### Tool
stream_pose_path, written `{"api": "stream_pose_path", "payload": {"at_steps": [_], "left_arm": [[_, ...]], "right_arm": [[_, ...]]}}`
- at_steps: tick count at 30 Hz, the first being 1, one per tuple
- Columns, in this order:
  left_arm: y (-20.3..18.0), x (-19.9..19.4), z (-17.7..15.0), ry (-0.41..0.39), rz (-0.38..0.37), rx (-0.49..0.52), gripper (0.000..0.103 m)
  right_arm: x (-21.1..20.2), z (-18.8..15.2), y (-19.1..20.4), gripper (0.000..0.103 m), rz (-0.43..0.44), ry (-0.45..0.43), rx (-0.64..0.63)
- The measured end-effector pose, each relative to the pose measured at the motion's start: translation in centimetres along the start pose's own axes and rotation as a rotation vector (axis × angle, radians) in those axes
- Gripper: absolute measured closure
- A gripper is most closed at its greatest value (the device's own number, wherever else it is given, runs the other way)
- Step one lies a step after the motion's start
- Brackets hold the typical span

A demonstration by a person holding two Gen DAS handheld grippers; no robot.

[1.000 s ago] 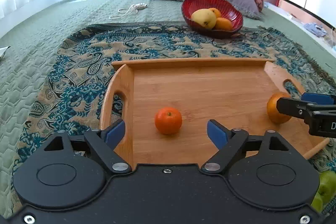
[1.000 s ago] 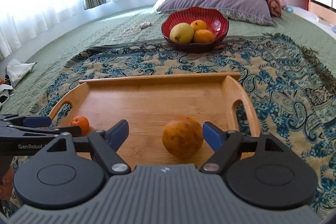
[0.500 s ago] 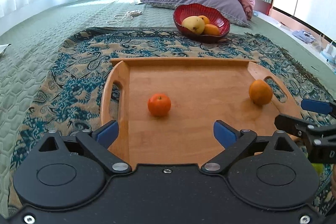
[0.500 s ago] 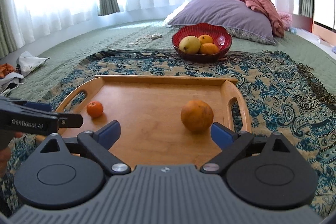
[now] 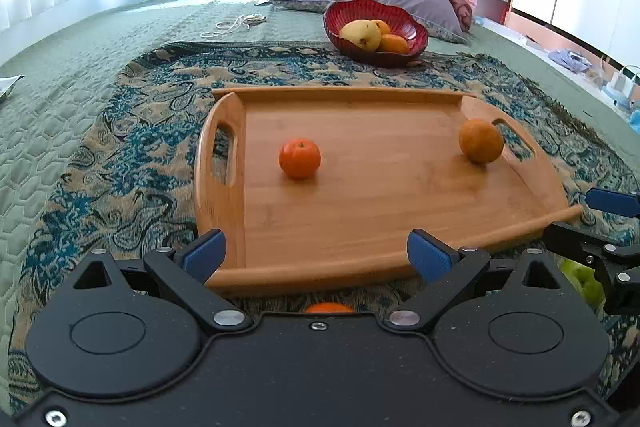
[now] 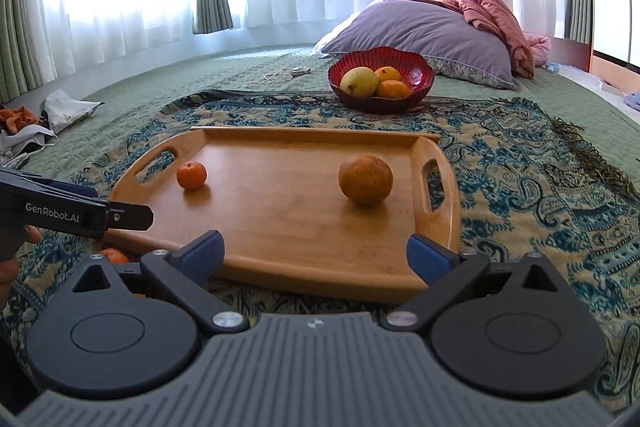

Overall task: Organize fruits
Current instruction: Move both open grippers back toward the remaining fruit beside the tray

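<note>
A wooden tray (image 5: 360,227) (image 6: 280,239) lies on a patterned blanket. On it sit a small tangerine (image 5: 299,158) (image 6: 191,175) at the left and a larger orange (image 5: 481,140) (image 6: 365,180) at the right. My left gripper (image 5: 316,253) is open and empty, held back at the tray's near edge. My right gripper (image 6: 315,253) is open and empty, also behind the near edge. Another orange fruit (image 5: 329,307) (image 6: 114,255) lies on the blanket below the left gripper. A green fruit (image 5: 582,281) lies by the right gripper.
A red bowl (image 5: 376,27) (image 6: 380,75) with a yellow-green fruit and oranges stands beyond the tray. Pillows (image 6: 420,27) lie behind it. A cord (image 5: 236,25) lies on the green bedspread. Cloth and paper (image 6: 60,111) lie far left.
Both grippers have pulled back and risen from the tray. The orange and the tangerine, earlier between the fingers, now sit well ahead of them on the tray.
</note>
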State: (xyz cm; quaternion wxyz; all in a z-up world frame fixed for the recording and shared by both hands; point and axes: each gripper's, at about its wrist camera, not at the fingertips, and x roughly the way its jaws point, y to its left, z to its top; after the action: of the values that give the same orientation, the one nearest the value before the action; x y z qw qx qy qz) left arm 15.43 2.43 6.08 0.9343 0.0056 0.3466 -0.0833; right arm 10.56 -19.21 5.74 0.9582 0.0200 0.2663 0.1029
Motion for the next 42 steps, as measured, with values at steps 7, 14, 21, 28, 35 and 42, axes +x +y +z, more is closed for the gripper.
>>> {"api": "stream_pose_path", "payload": {"at_steps": [7,14,21,28,35,42], "left_arm": [[-0.2,-0.5,-1.4,0.002,0.001,0.005,0.005],[-0.5,-1.7,-2.5,-0.034,0.009,0.049,0.0],[-0.7,-2.3,-3.7,-0.039,0.013,0.057,0.0],[-0.7,-2.4,-4.7,-0.039,0.02,0.062,0.0],[-0.5,-2.5,-5.4,-0.041,0.007,0.032,0.0],[-0.6,-2.9,-6.0,-0.056,0.014,0.023,0.001]], "right_arm": [[-1.1,-1.4,0.1,0.0,-0.012,-0.006,-0.021],[-2.5,-2.1,0.4,0.0,-0.014,-0.016,-0.057],[-3.3,-3.1,0.8,0.0,-0.024,-0.021,-0.089],[-4.0,-4.1,1.3,0.0,-0.033,-0.024,-0.128],[-4.1,-4.9,1.9,0.0,-0.031,-0.015,-0.16],[-3.8,-5.5,2.5,0.0,-0.044,-0.02,-0.175]]}}
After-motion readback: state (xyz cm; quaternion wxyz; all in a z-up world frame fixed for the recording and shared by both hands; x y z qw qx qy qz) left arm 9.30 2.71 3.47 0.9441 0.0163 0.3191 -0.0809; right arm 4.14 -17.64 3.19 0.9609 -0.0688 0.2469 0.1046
